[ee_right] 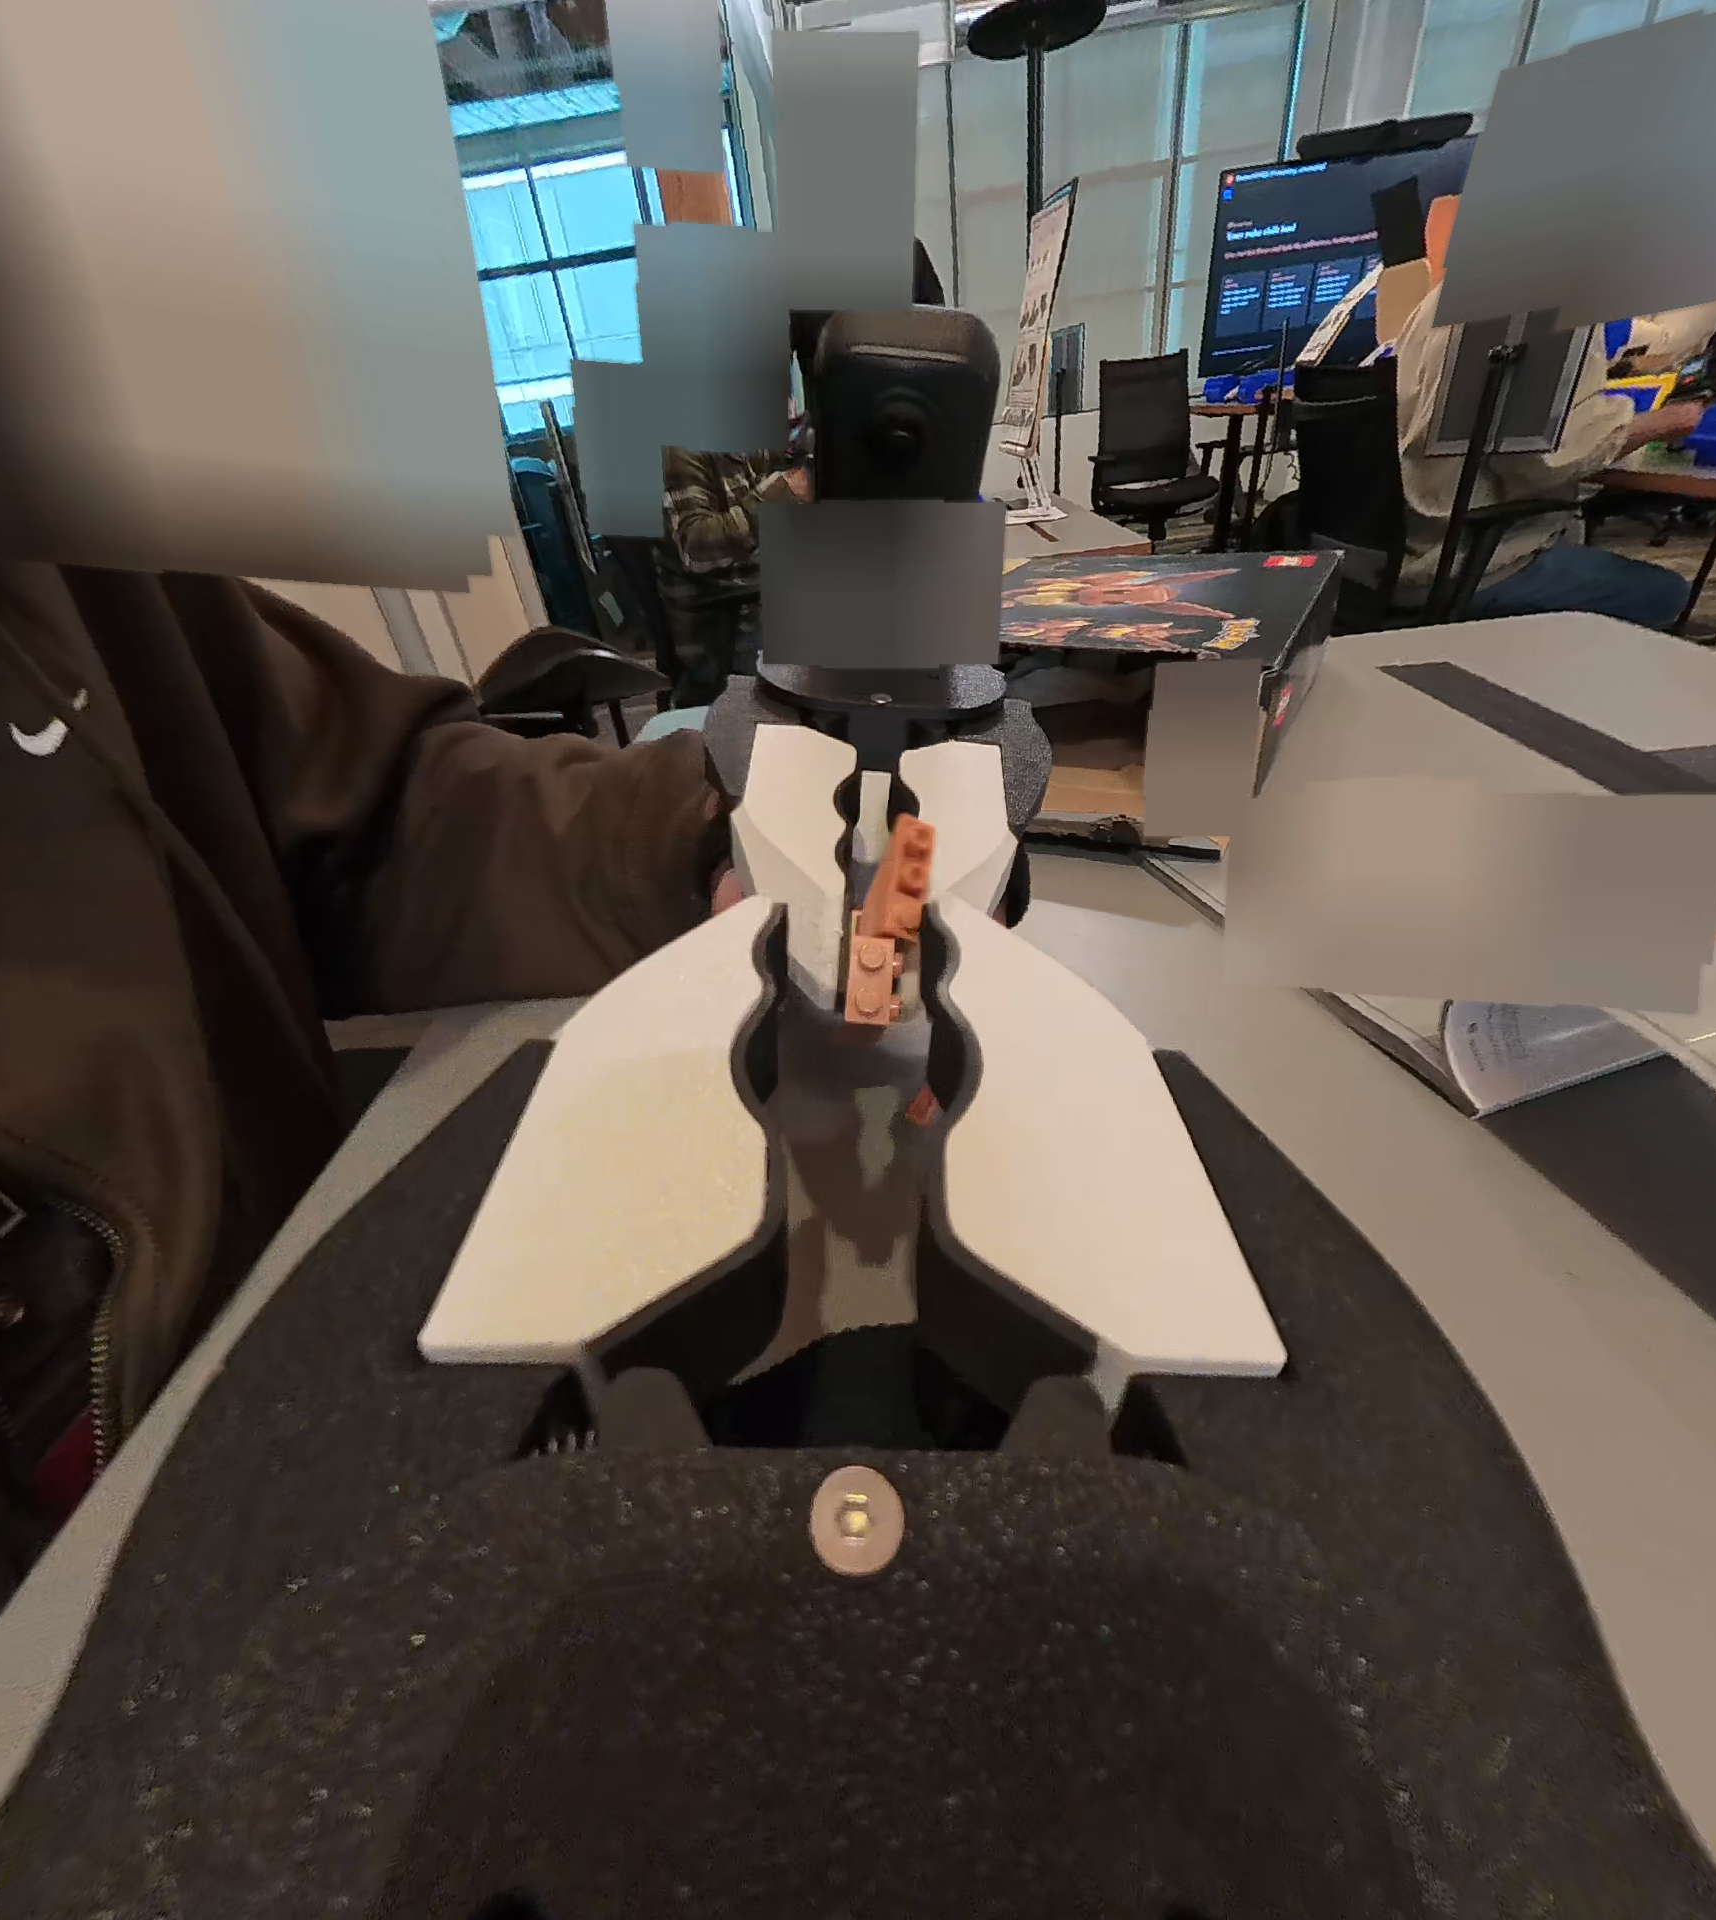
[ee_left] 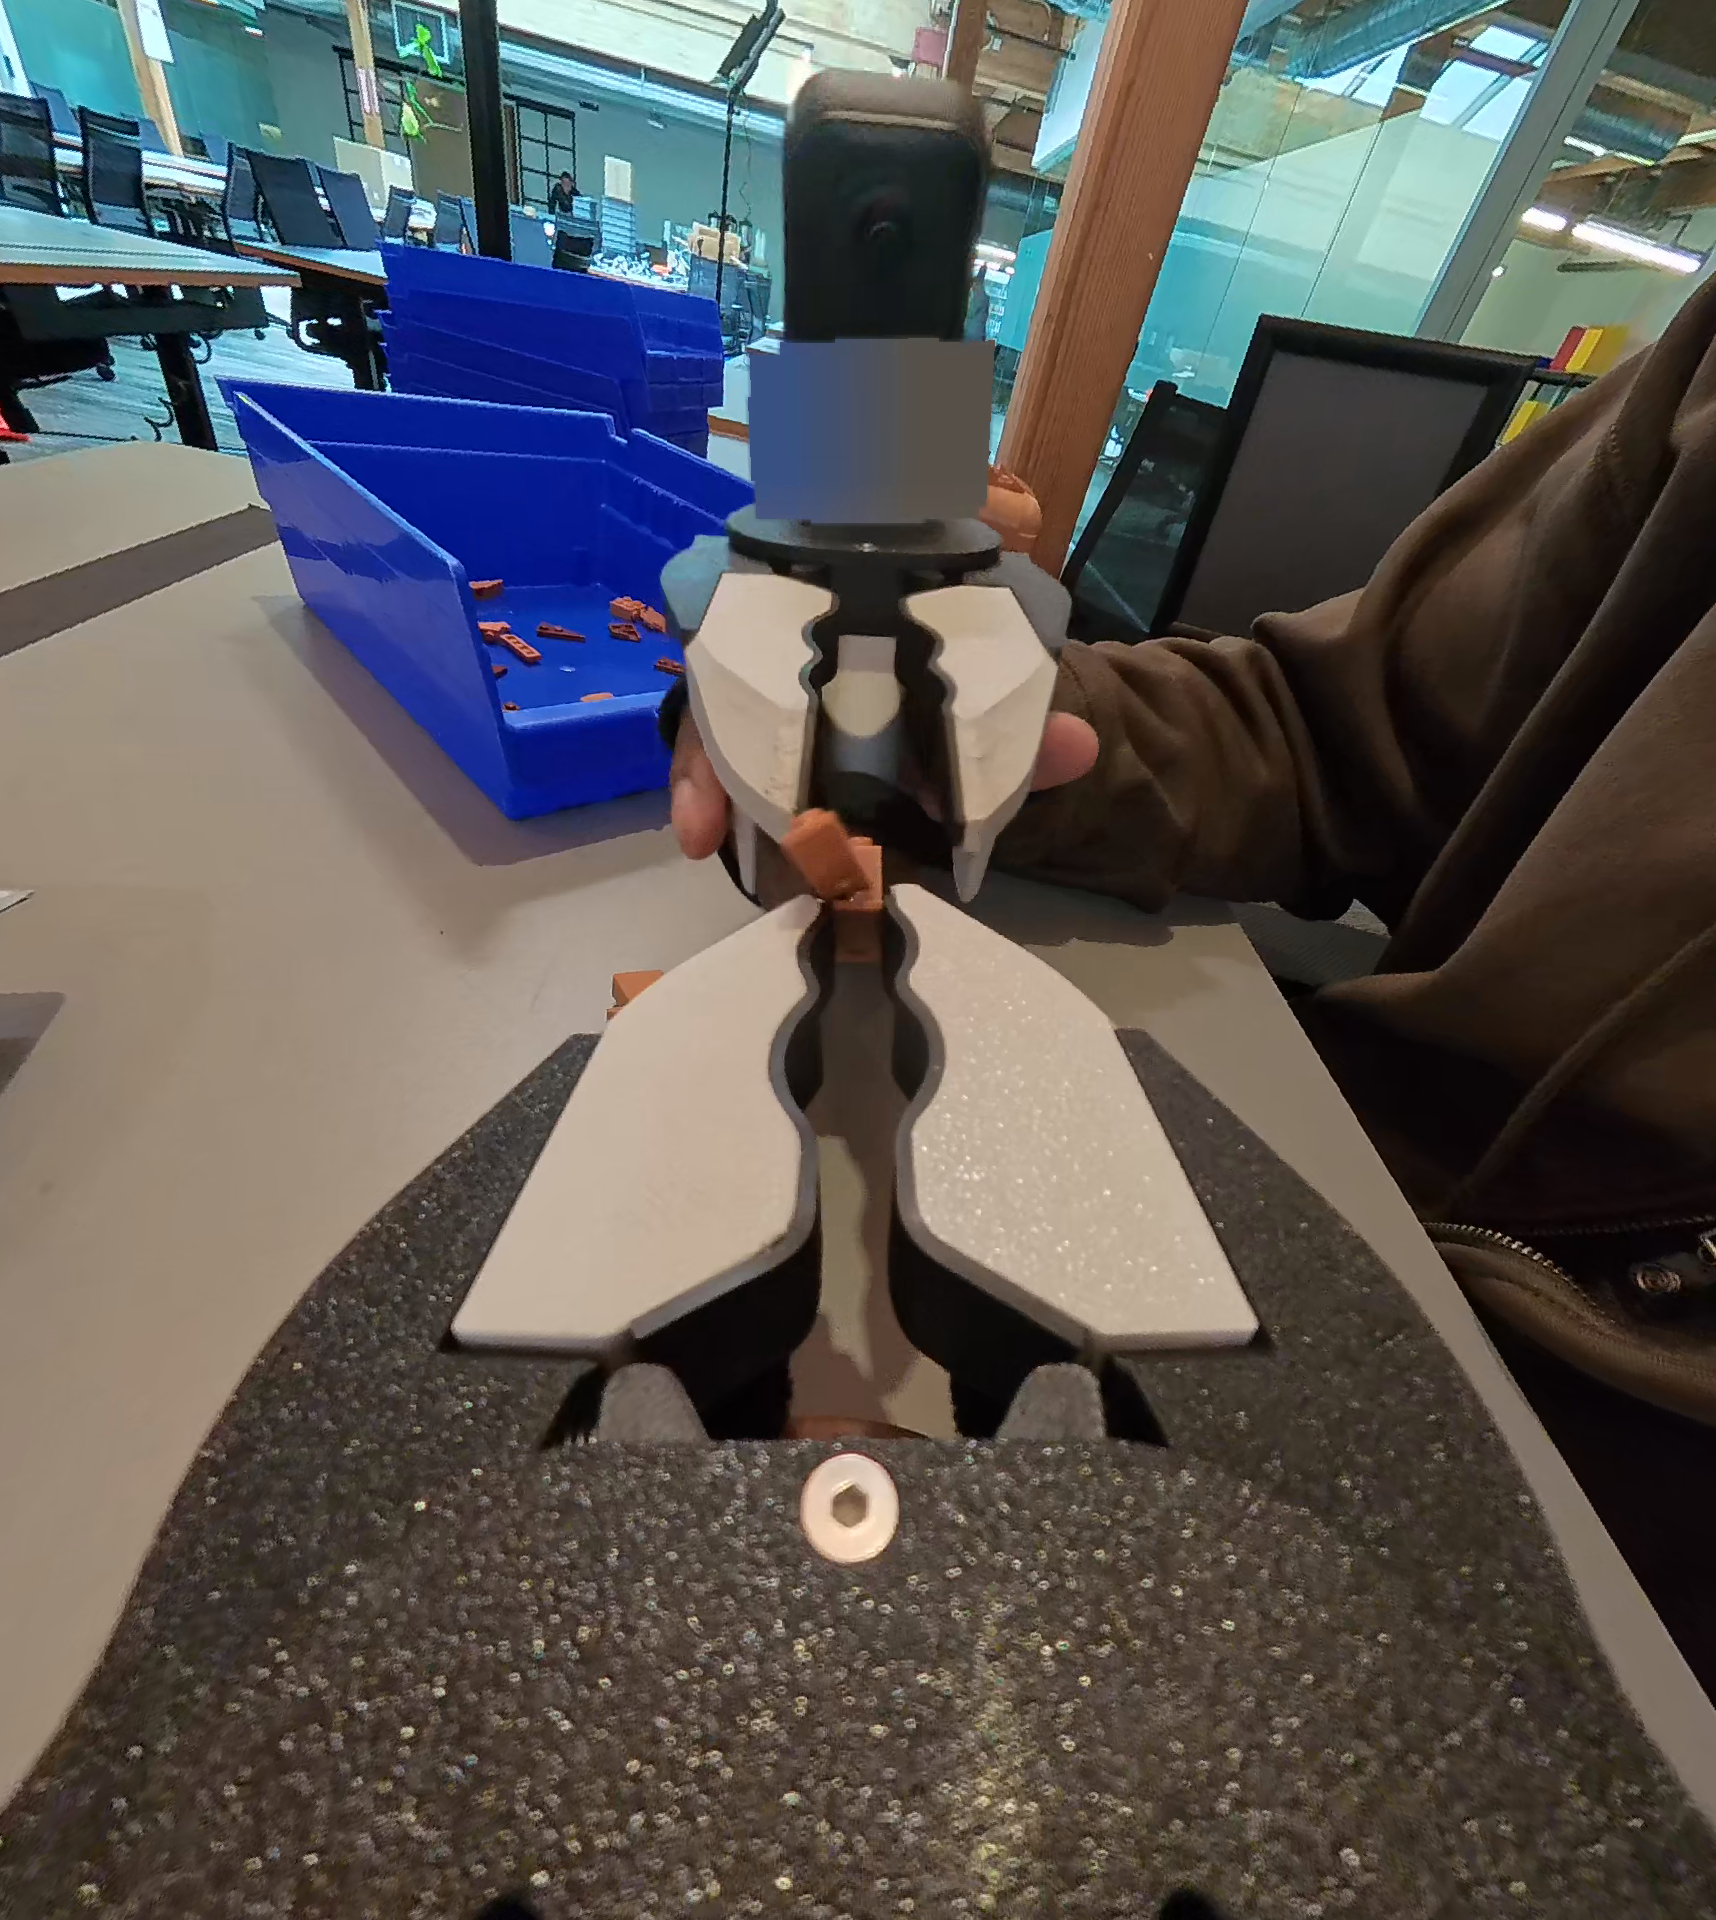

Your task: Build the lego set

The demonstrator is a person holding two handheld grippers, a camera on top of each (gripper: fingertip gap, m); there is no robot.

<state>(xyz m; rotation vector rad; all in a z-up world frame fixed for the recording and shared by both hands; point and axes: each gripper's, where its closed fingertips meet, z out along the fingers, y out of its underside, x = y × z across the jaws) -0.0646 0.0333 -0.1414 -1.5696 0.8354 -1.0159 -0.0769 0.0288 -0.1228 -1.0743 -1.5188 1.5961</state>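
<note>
Only left wrist view shows blue bin (ee_left: 397, 582) with bricks (ee_left: 563, 634)

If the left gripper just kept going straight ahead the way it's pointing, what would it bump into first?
Most likely the small reddish-brown lego pieces right at the tips of the left gripper, then the white-fingered right gripper facing it. They look almost touching already, though exact depth is hard to judge.

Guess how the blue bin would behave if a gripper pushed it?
The blue bin looks like thin hard plastic holding only a few small bricks, so probably light. On the smooth grey table it would likely slide rather than tip, given its long flat base.
</note>
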